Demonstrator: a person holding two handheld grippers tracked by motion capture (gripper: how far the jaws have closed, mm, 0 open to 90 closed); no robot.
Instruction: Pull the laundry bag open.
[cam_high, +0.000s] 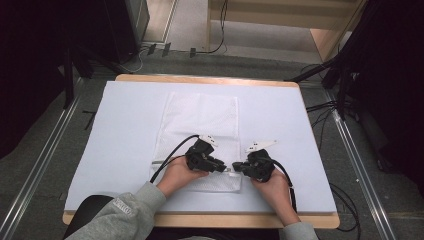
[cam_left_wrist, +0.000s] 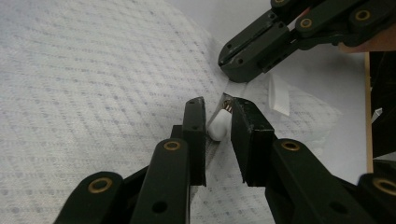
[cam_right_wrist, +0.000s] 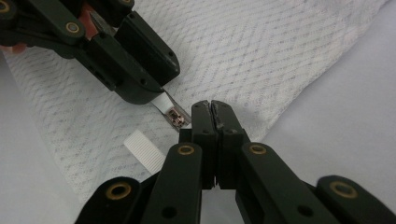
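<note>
A white mesh bag (cam_high: 200, 120) lies flat on the white table cover (cam_high: 125, 130), its zip running across the near end. My left gripper (cam_high: 224, 167) comes in from the left, and its jaws hold the zip's white pull tab (cam_left_wrist: 218, 126), just behind the small metal slider (cam_left_wrist: 228, 106). Facing it tip to tip, my right gripper (cam_high: 237, 167) is shut, jaws pressed together (cam_right_wrist: 211, 106) on the bag's zip edge right beside the slider (cam_right_wrist: 176, 116). In the right gripper view the left gripper (cam_right_wrist: 154, 95) clamps the pull tab (cam_right_wrist: 161, 100).
A small ribbed white label (cam_right_wrist: 144, 149) sticks out of the bag's edge near the jaws. The table's wooden front edge (cam_high: 200, 220) lies just behind both hands. Cables (cam_high: 345, 210) run on the floor to the right, and dark stands flank the table.
</note>
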